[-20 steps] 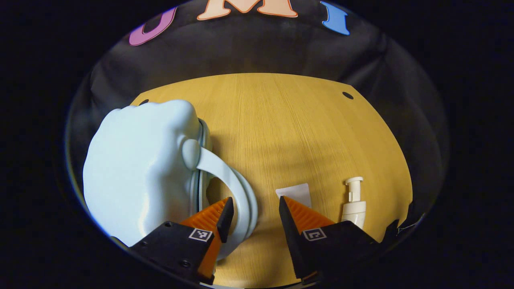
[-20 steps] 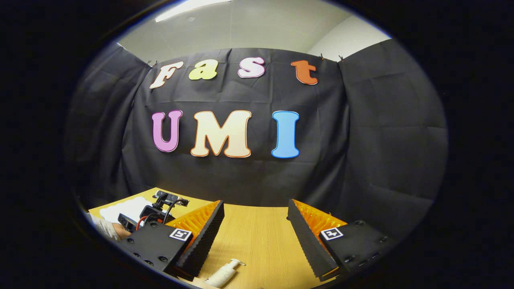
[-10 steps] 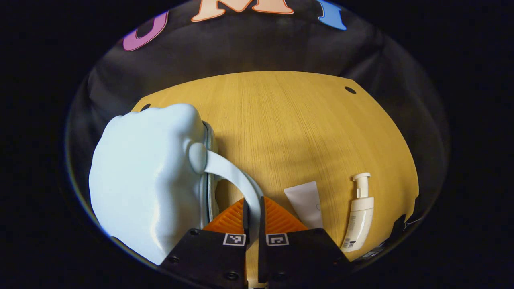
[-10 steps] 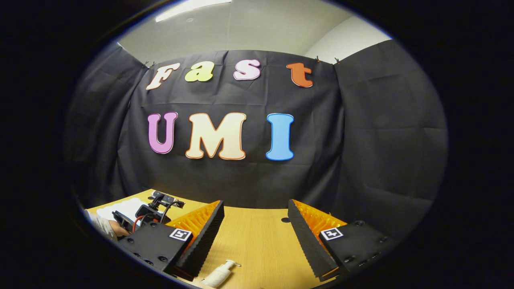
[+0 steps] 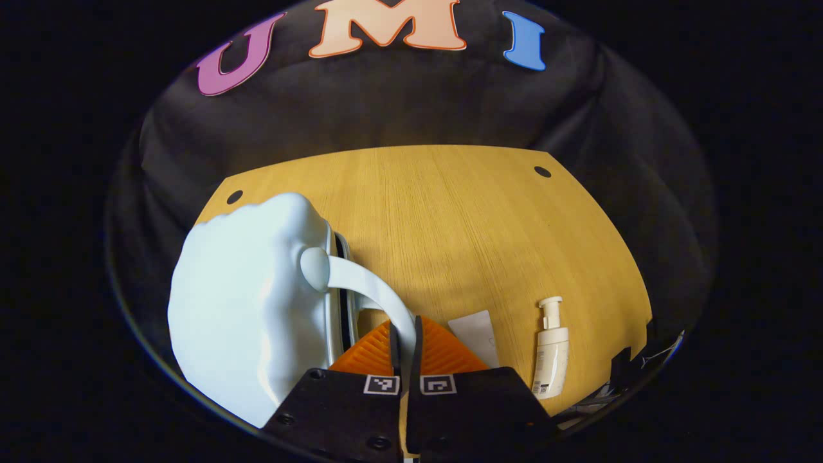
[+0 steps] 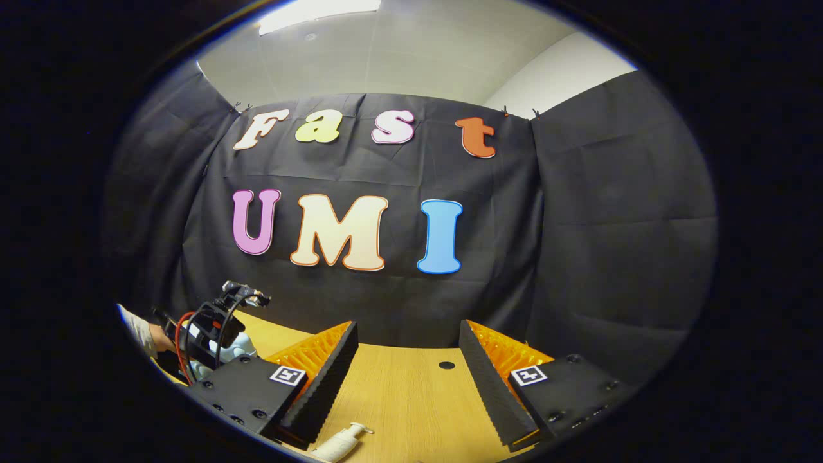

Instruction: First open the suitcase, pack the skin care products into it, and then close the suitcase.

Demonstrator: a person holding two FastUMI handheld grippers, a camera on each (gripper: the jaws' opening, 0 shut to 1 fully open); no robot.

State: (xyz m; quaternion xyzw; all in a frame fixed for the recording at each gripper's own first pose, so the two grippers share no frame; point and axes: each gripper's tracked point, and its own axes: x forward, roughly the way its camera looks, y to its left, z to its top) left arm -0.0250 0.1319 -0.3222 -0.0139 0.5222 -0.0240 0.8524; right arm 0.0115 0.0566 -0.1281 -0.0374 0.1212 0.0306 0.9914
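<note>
Left gripper (image 5: 405,334): your fingers pinch the suitcase (image 5: 251,302) handle (image 5: 370,292) (lower end hidden).
Right gripper (image 6: 406,370): yours gapes, holding nothing.
Tube (image 5: 479,334): partly covered.

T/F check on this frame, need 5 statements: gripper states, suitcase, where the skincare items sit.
1. The left gripper is shut on the suitcase handle. True.
2. The right gripper is holding the pump bottle. False: it is open with nothing between its fingers, and the pump bottle lies on the table below it.
3. The tube is already inside the suitcase. False: it lies on the table, between the left gripper and the pump bottle.
4. The pale blue suitcase lies on the table left of the left gripper, in the left gripper view. True.
5. The pump bottle stands upright. False: it lies on its side.
</note>
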